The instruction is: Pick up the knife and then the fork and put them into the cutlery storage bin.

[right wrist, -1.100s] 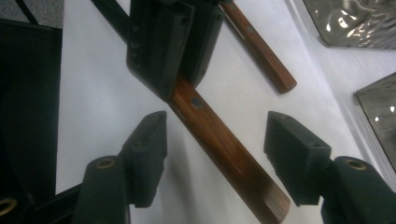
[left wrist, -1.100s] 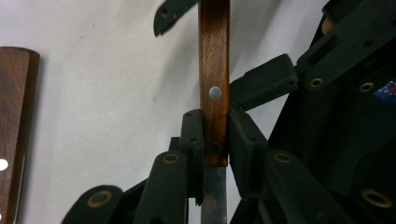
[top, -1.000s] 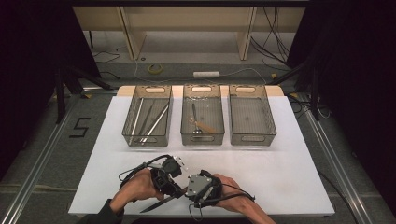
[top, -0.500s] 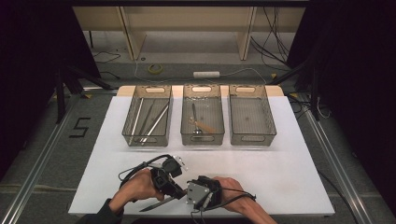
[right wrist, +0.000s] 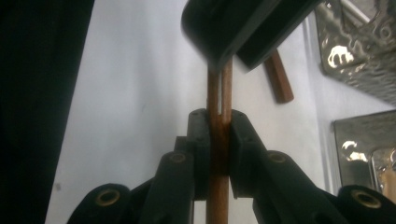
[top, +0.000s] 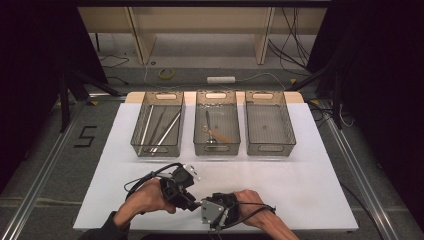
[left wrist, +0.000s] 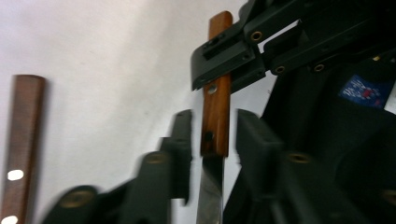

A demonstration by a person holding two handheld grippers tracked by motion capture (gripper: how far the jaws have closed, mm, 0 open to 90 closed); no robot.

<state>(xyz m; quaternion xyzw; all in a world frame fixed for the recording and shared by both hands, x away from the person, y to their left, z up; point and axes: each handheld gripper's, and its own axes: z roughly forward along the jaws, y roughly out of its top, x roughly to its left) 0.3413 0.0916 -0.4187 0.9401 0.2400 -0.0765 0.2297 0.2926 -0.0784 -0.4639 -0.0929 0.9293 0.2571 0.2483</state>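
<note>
A knife with a brown wooden handle (left wrist: 215, 107) and a steel blade (left wrist: 209, 196) is held just above the white table (top: 300, 175) near its front edge. My right gripper (right wrist: 218, 140) is shut on the handle (right wrist: 218, 154), clamping it from both sides. In the high view, the right gripper (top: 202, 205) points left. My left gripper (left wrist: 212, 135) straddles the same handle where it meets the blade, open, with a gap on each side. From above, the left gripper (top: 190, 200) meets the right one tip to tip.
A second wooden-handled piece (left wrist: 21, 140) lies flat on the table beside the grippers, its handle (right wrist: 279, 79) near the trays. Three clear trays stand at the back: the left tray (top: 158, 125) holds several long metal utensils, the middle tray (top: 216, 125) two pieces, the right tray (top: 269, 125).
The right gripper has shifted slightly toward the table's front edge and turned, its grey plate now facing up. The left hand has barely moved.
</note>
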